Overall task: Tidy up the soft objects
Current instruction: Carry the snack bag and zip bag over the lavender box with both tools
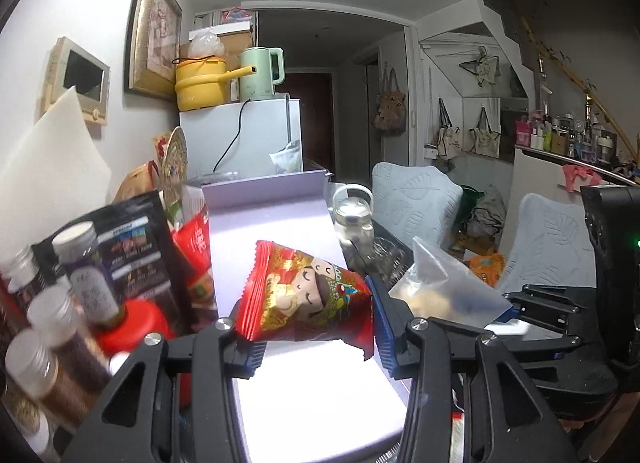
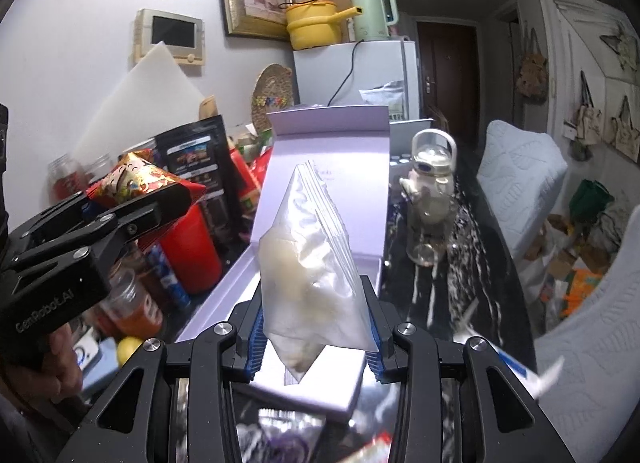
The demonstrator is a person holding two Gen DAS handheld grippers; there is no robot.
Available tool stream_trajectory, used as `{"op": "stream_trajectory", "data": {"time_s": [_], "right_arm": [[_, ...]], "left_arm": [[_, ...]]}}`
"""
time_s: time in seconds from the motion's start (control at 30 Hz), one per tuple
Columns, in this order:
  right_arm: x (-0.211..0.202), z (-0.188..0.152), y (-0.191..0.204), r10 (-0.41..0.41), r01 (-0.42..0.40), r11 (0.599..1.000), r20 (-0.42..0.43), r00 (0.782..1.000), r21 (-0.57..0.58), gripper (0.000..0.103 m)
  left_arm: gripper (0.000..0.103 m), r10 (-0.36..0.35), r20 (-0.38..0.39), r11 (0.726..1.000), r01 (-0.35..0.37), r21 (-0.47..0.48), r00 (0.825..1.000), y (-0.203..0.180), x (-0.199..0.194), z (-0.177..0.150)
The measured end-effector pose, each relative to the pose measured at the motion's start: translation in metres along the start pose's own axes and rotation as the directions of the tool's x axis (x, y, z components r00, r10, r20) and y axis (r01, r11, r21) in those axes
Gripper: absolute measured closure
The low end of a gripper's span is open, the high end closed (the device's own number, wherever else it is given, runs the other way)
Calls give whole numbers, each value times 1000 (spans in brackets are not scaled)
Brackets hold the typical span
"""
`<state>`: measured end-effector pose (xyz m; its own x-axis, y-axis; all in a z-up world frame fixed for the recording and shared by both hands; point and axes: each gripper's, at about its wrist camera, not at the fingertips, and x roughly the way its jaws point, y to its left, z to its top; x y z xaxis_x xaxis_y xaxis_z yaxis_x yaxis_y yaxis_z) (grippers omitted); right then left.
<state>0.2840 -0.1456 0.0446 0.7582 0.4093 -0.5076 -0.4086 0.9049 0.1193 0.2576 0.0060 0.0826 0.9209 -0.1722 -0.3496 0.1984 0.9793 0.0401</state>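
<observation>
Left wrist: the left hand-held gripper [image 1: 316, 337] clamps the red snack packet [image 1: 308, 297] above the open lilac box [image 1: 272, 219]. Right wrist: the right hand-held gripper [image 2: 316, 337] pinches the clear bag [image 2: 312, 263] (contents pale); lower both gently into the box.

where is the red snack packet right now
The red snack packet is pinched in the left gripper, held above the open lavender box, left of the clear bag.

A dark glossy table [image 2: 472, 263] carries an open lilac box [image 2: 316, 223], lid propped upright at its far end. Left of it crowd a red can [image 2: 192, 251], a black pouch [image 2: 196, 155] and capped jars [image 1: 86, 267] (blurred). Right of it stands a glass bottle [image 2: 430, 199].
</observation>
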Motion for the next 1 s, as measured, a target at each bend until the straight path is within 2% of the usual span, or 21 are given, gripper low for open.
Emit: {"op": "stream_trajectory", "data": {"time_s": [0.23, 0.33, 0.67, 0.8, 1.0], "right_arm": [[41, 28, -8, -7, 7, 1000, 5, 1000, 14, 64], [58, 33, -12, -17, 17, 1000, -7, 1000, 23, 64], [106, 19, -28, -55, 61, 997, -128, 990, 43, 63], [119, 14, -30, -63, 70, 997, -166, 984, 39, 62], [135, 4, -29, -92, 100, 995, -220, 971, 24, 62]], "left_arm": [[59, 21, -27, 1000, -21, -4, 999, 17, 47, 9], [59, 31, -69, 999, -32, -12, 997, 25, 72, 3], [59, 47, -203, 998, -54, -25, 978, 33, 118, -20], [59, 77, -242, 996, -85, -23, 967, 33, 131, -29], [59, 83, -303, 993, -106, -60, 949, 43, 149, -38]]}}
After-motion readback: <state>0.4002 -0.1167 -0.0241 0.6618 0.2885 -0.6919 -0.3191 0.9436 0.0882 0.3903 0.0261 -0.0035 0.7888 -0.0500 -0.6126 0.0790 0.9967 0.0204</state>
